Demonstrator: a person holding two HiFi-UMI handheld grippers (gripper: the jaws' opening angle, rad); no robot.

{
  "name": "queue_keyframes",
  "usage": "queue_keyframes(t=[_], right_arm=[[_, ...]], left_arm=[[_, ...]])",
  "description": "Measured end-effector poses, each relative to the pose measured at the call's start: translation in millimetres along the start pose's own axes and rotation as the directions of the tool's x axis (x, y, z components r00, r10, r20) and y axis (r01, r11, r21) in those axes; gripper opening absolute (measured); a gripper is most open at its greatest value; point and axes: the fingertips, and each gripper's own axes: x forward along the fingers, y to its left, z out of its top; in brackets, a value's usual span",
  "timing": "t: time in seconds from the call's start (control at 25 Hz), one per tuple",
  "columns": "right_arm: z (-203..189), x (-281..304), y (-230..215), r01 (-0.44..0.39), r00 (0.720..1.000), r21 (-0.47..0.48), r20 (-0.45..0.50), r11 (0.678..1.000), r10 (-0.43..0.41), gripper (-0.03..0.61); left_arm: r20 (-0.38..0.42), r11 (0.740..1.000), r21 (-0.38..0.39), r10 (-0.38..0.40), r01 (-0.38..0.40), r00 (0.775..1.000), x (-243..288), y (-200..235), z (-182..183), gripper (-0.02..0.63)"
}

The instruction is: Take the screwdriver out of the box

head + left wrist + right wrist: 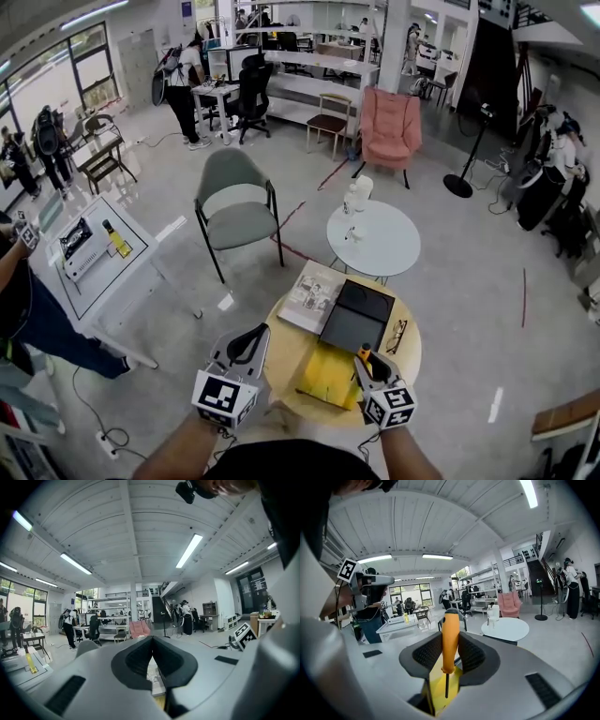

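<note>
An orange-handled screwdriver (450,639) stands upright between the jaws of my right gripper (451,651), its black shaft pointing down. The right gripper is shut on the handle. In the head view the right gripper (367,362) holds the screwdriver (365,352) above the right side of an open yellow box (326,377) on a round wooden table (281,352). The yellow box (435,693) shows below the jaws. A black lid (356,317) lies just behind the box. My left gripper (255,334) hovers at the table's left edge, shut with nothing in it (152,641).
A magazine (314,295) and a pair of glasses (397,336) lie on the wooden table. Beyond it stand a white round table (375,239) and a grey chair (234,211). A person stands at a white table (94,253) on the left.
</note>
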Motion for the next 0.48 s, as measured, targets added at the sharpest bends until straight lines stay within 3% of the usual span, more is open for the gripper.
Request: queue_keyframes(t=[0.48], right_arm=[[76.5,-28.3,29.9,-0.054,0.989,-0.065,0.133,0.996,0.062,0.123]], left_arm=[[0.03,1.0,-0.01,0.005,-0.005,1.0,-2.8,4.0,11.4,0.012]])
